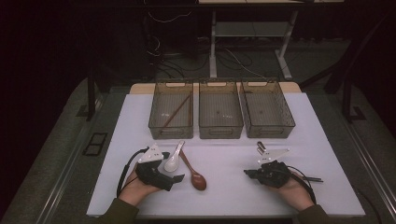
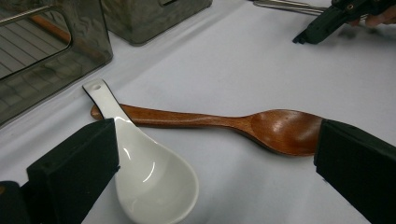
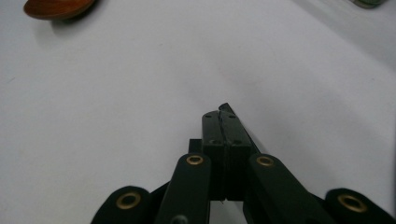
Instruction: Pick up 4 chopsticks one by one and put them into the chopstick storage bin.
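Note:
A white ceramic spoon [image 1: 173, 160] lies on the white table with its handle across the handle of a brown wooden spoon [image 1: 195, 175]. My left gripper [image 1: 178, 178] rests at the front left, open. In the left gripper view its jaws [image 2: 215, 144] stand wide, one beside the white spoon [image 2: 154, 172] and one at the bowl of the wooden spoon [image 2: 280, 130]; neither touches a pad firmly. My right gripper [image 1: 247, 173] lies at the front right, pointing left, shut on nothing [image 3: 222, 114]. The wooden spoon's bowl [image 3: 56, 7] is far ahead of it.
Three clear bins stand in a row at the back: left [image 1: 156, 122], middle [image 1: 220, 131], right [image 1: 287, 122]. The left bin holds brown chopsticks [image 1: 176, 111]. A shiny metal utensil [image 1: 261, 148] lies beyond my right hand, and dark sticks [image 1: 313, 178] lie right of it.

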